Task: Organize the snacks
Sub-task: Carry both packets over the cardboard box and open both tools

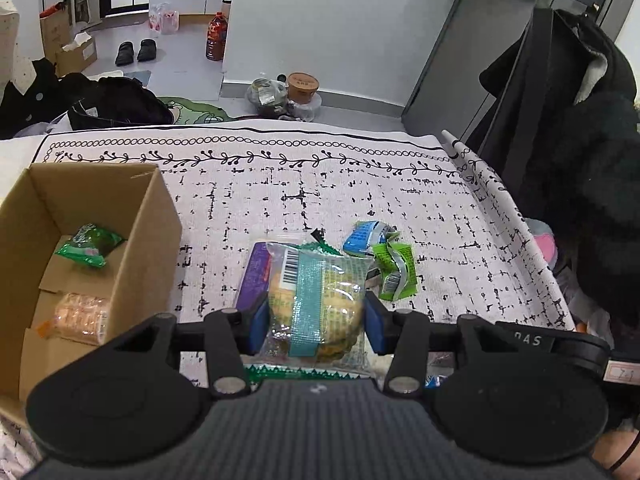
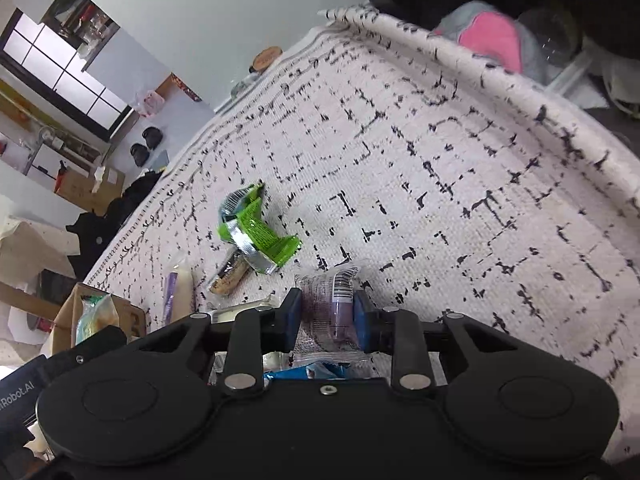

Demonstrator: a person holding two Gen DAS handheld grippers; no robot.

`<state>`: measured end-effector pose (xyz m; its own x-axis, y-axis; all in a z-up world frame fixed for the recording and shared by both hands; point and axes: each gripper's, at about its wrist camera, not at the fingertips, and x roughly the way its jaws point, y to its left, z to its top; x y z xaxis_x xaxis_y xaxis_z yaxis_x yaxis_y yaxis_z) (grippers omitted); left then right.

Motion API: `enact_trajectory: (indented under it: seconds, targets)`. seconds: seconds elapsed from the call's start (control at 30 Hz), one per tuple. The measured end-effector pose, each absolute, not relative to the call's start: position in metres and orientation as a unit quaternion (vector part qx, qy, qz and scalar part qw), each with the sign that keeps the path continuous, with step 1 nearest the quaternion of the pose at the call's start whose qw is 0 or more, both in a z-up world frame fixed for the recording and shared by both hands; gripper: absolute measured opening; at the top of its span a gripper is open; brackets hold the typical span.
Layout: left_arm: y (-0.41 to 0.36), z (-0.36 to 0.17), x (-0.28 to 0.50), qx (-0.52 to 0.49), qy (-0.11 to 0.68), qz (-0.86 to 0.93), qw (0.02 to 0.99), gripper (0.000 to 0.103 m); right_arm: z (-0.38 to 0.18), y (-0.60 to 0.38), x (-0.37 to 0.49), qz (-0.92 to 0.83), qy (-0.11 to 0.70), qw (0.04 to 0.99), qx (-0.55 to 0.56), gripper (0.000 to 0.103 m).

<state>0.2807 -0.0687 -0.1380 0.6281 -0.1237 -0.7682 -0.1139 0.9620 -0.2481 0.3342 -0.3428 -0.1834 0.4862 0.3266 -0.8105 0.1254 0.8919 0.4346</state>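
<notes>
Both grippers clamp snacks: left gripper (image 1: 316,316) a cookie pack (image 1: 316,300), right gripper (image 2: 326,316) a purple packet (image 2: 328,304).

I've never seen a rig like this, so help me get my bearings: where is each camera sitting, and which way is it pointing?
Left wrist: sits behind the left gripper, looking across the patterned cloth toward the floor and wall; its fingers clamp a clear biscuit packet, cardboard box at left; a wrist shows bottom right.
Right wrist: sits behind the right gripper, tilted, looking over the cloth; its fingers clamp a purple packet.
Shared: the cloth, the bright green wrapper, the box.
</notes>
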Motion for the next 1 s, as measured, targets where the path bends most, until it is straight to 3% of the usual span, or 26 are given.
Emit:
enact_trajectory:
  seconds: [1.0]
  targets:
    - [0.017,-0.07,0.221,-0.209,0.356,0.069,0.908,0.047,-0.071,-0.26,0.287,0.125,0.42,0.875,0.208,0.027]
